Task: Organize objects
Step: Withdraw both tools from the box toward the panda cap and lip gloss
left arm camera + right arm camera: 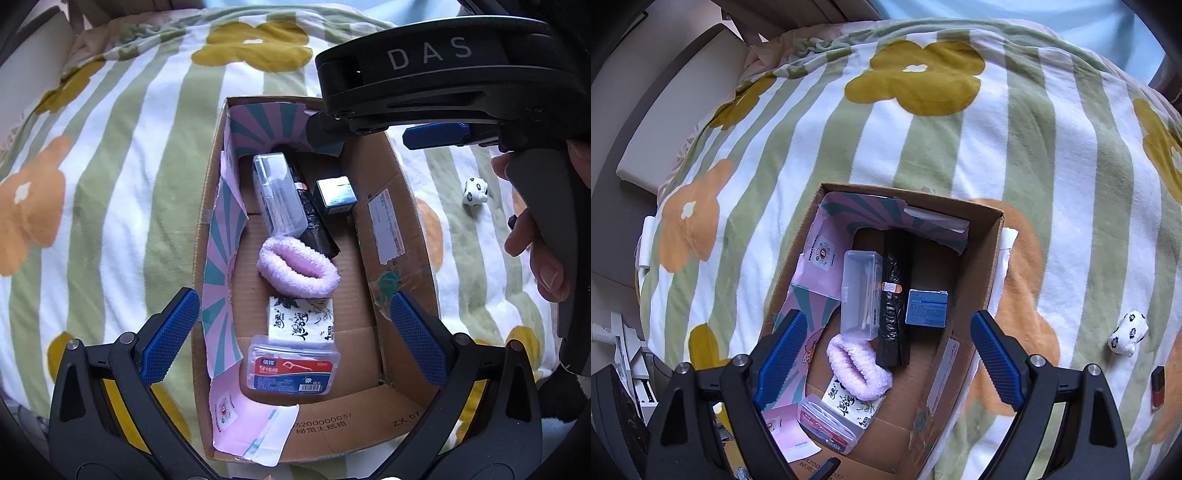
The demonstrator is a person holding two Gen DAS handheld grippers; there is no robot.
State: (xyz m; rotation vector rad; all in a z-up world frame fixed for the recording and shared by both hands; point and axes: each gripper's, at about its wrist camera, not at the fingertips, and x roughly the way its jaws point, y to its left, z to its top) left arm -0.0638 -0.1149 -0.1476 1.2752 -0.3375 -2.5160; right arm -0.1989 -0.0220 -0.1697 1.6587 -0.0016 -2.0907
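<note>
While you hold both grippers over the bed, the big blanket (pixel 923 155) with green stripes and flowers lies under everything. On the blanket sits the open cardboard box (pixel 399 206), and that box is the spot to find all the other things by.

Your left gripper (pixel 295 336) hangs over the near end of the box with its blue fingers (pixel 170 332) wide apart and nothing between them. Your right gripper (pixel 886 362) hangs over the box too, and its blue fingers (pixel 997 362) are also wide apart and hold nothing. In the left view you can see your right hand (pixel 535 236) on its handle, off to the right of the box.

Inside the box, along the left wall, pink and teal paper (pixel 221 266) lines the side. At the far end lie a clear plastic case (pixel 279 195) of cotton swabs, a black roll (pixel 314 218) touching it on the right, and a small blue box (pixel 336 195) just beside the roll. In the middle of the box lies a fluffy pink hair tie (pixel 295 269). Nearer to you sits a tissue pack (pixel 301 321), touching the hair tie, and then a floss pick case (pixel 291 369) with a red label.

Outside the box, to its right on the blanket, lies a little white toy (pixel 1128 332) with black spots. Past it lies a small dark red bottle (pixel 1157 387).
</note>
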